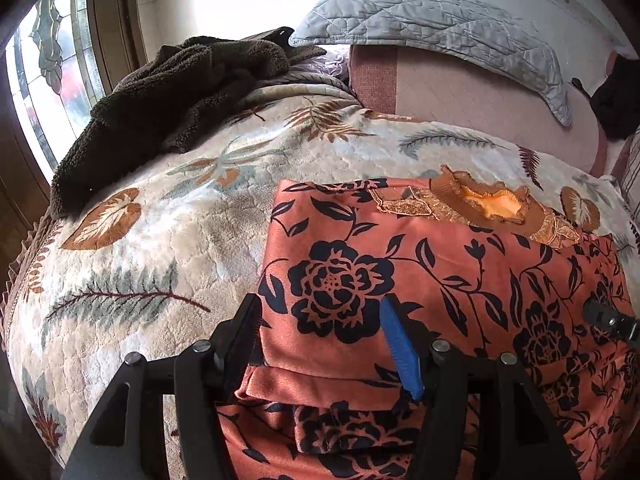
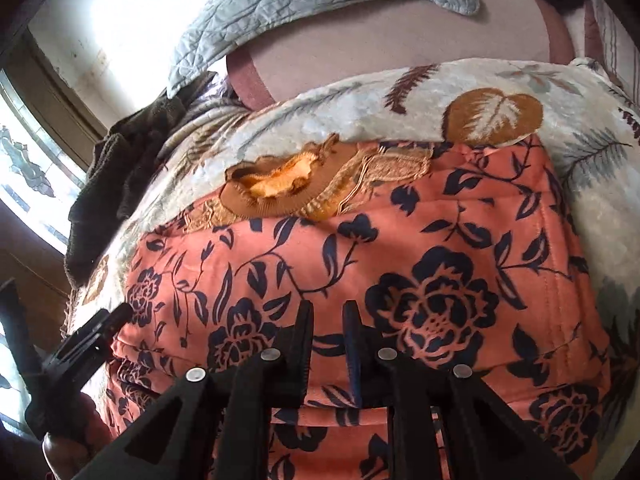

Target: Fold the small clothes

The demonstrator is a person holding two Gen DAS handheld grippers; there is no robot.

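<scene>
Left gripper [image 1: 318,312] first: jaws stand well apart, straddling the near left edge of the dress [image 1: 440,280], one black finger [image 1: 240,328] off the cloth's side over the blanket [image 1: 160,208], the blue-padded finger [image 1: 400,352] over the printed fabric. The pads are not pinching anything; the cloth simply lies between and under them.

Over to the right gripper [image 2: 328,316]: jaws nearly together, only a narrow slot between them, hovering just over the dress [image 2: 400,248]. Cloth shows through the slot, but whether the tips nip it I cannot tell; no fold is lifted.

The dress is orange with dark flowers, spread flat on the blanket, its side folded in to a straight edge and a doubled layer at the end nearest the grippers. Its ruffled tan collar [image 1: 492,204] sits at the end farthest from the grippers, opening upward.

Beyond the dress, past the collar, a pink sheet [image 1: 460,92] with a grey quilt [image 1: 420,20] draped over it. Left of the dress and farther off, a dark brown fleece [image 1: 172,96] lies crumpled on the blanket, near the window [image 1: 44,80].

In the right wrist view, the left gripper shows at the dress's left edge, with a hand [image 2: 60,440] below it.
</scene>
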